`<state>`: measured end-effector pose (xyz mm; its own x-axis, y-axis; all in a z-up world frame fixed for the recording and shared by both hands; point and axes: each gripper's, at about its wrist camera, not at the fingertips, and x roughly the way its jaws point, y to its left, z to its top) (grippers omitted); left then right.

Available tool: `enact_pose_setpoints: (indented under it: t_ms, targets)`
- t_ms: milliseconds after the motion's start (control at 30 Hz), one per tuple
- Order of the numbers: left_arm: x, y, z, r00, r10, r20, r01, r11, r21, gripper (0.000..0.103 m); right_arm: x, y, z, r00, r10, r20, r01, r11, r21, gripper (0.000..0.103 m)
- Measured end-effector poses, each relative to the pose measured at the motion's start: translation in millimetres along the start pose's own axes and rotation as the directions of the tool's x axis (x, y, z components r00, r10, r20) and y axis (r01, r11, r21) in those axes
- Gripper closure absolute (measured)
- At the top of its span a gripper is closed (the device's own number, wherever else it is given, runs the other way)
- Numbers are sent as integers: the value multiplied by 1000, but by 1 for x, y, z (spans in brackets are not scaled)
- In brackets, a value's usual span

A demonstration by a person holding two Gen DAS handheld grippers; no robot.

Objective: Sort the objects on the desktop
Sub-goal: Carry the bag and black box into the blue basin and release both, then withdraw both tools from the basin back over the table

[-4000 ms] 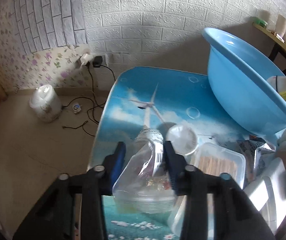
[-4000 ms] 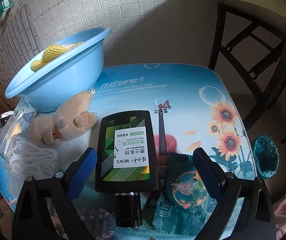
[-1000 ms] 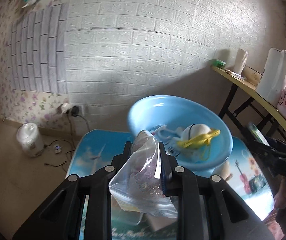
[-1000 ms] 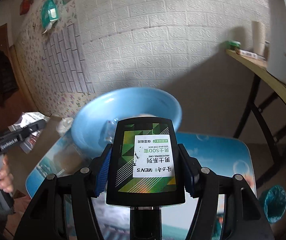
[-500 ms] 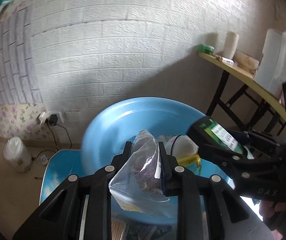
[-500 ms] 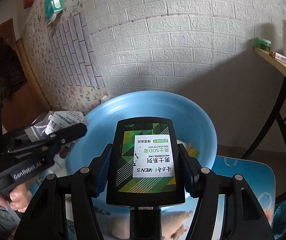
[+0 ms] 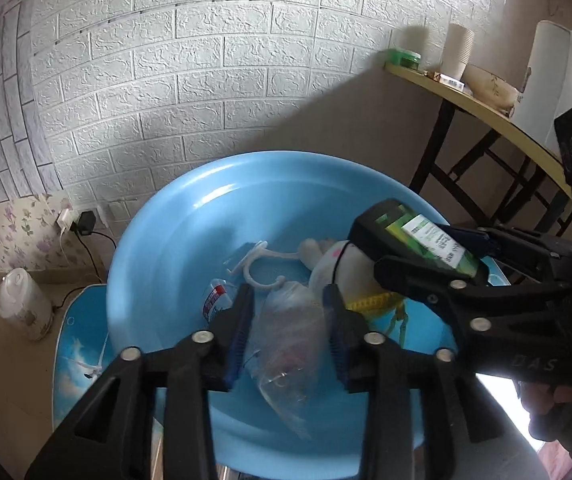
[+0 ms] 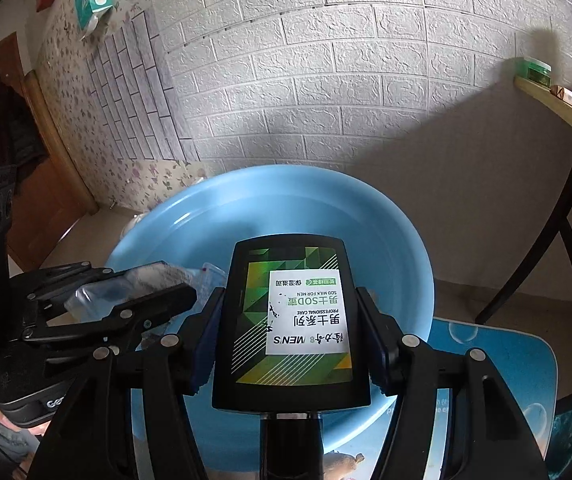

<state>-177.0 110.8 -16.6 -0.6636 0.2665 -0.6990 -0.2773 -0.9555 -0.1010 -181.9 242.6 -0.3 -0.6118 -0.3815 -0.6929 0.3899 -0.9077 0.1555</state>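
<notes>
Left wrist — right gripper [image 7: 370,254] overlaps basin [image 7: 157,264].

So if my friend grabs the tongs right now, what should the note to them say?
Left tongs: jaws have just been opening over the blue basin; the clear plastic bag is between them, and the pads look apart from it.
Right tongs: shut on the black bottle, held over the basin.
Already in the basin: a white plush toy with yellow cord, a white hook and a small labelled tube.
Left to do: let the bag fall in, release the bottle into the basin, then go back to the table for whatever is out of view.
</notes>
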Motion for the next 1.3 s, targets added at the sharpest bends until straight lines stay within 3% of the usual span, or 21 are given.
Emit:
enact_pose_setpoints:
  t_ms: [267,433,567,833,967,1133,1233,1300]
  targets:
    - [-34,18,-7,999,13,53,-11,999,-43,39,6,8,4,1000,7,-18,-7,1000,-2,46]
    - [-56,37,-14,996,56,72,-49,993,-107,25,6,25,12,998,42,-35,-43,999,-7,46]
    - [-69,51,-27,993,92,70,-80,984,-158,17,-14,38,12,999,-2,33,3,999,-41,20]
    - [-90,50,-70,986,155,59,-142,973,-183,10,-64,45,-22,997,-25,73,25,1000,2,19]
    - [-96,40,-90,979,198,56,-186,967,-175,5,-87,48,-45,992,-72,101,67,996,52,8]
    - [-106,31,-106,983,178,42,-168,971,-171,4,-97,54,-72,990,-128,58,124,990,64,8]
    - [-118,25,-109,983,174,61,-162,973,-165,3,-110,61,-87,969,-229,96,224,973,60,8]
    - [-129,21,-111,980,180,88,-166,975,-151,1,-122,67,-94,956,-251,154,243,968,64,8]
